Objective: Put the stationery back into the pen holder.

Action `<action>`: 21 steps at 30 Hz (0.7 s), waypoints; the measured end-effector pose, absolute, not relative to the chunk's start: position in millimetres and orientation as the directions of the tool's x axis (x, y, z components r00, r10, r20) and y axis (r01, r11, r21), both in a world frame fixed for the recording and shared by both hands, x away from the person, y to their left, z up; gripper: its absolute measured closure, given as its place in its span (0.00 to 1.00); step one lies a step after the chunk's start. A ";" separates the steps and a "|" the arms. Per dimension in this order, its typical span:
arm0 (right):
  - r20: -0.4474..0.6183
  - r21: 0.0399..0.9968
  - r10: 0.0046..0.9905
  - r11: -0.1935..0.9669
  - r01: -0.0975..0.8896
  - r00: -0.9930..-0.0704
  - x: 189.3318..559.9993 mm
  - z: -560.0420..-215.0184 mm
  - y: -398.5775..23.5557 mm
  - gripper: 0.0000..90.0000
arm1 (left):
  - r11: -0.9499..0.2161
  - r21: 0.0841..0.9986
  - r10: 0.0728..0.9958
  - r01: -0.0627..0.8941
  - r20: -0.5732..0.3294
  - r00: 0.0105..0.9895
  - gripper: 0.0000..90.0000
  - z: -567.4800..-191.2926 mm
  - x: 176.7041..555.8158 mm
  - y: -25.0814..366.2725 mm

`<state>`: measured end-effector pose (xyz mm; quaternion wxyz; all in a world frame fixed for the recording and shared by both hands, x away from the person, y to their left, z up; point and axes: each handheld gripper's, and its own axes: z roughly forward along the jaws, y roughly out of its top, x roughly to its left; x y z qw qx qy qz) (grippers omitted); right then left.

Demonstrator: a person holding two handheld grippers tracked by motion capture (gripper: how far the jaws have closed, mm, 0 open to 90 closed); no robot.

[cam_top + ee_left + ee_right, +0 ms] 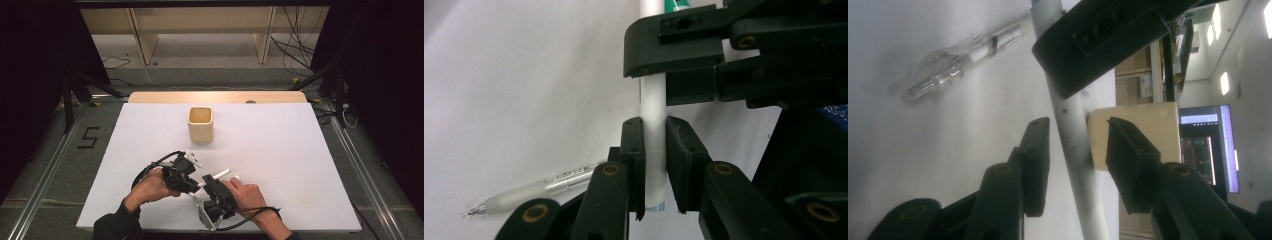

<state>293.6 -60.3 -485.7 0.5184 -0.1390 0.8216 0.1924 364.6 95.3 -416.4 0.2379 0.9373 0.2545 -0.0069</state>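
White plastic pen (pixel 653 107) pinched in black jaws over a matte white tabletop (pixel 280 150).

The left gripper (pixel 655 165) has its flat pads clamped on the smooth round barrel. The right gripper (pixel 1073 165) straddles the same pen farther along, jaws partly apart, pads not touching it. A clear, frosted pen (pixel 531 190) lies on the table nearby; a squarish cream cup (pixel 200 124) stands well beyond.

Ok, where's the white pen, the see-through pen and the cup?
white pen (pixel 654 107), left gripper view, middle of its barrel.
clear pen (pixel 531 192), left gripper view, its frosted grip.
cup (pixel 200 131), high view, its front wall.
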 end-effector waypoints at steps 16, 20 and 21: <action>-0.914 0.071 -0.132 0.880 -0.470 -0.384 290.3 -494.8 -56.5 0.85 | -0.771 0.416 0.464 0.481 -0.149 0.873 0.87 -420.9 364.3 92.0; -0.909 0.050 -0.151 0.886 -0.461 -0.388 289.7 -494.9 -56.5 0.86 | -0.771 0.415 0.464 0.482 -0.151 0.873 0.87 -421.1 364.8 92.2; -0.907 0.045 -0.157 0.886 -0.461 -0.390 289.5 -495.0 -56.4 0.87 | -0.772 0.415 0.463 0.481 -0.151 0.873 0.87 -421.1 365.4 92.6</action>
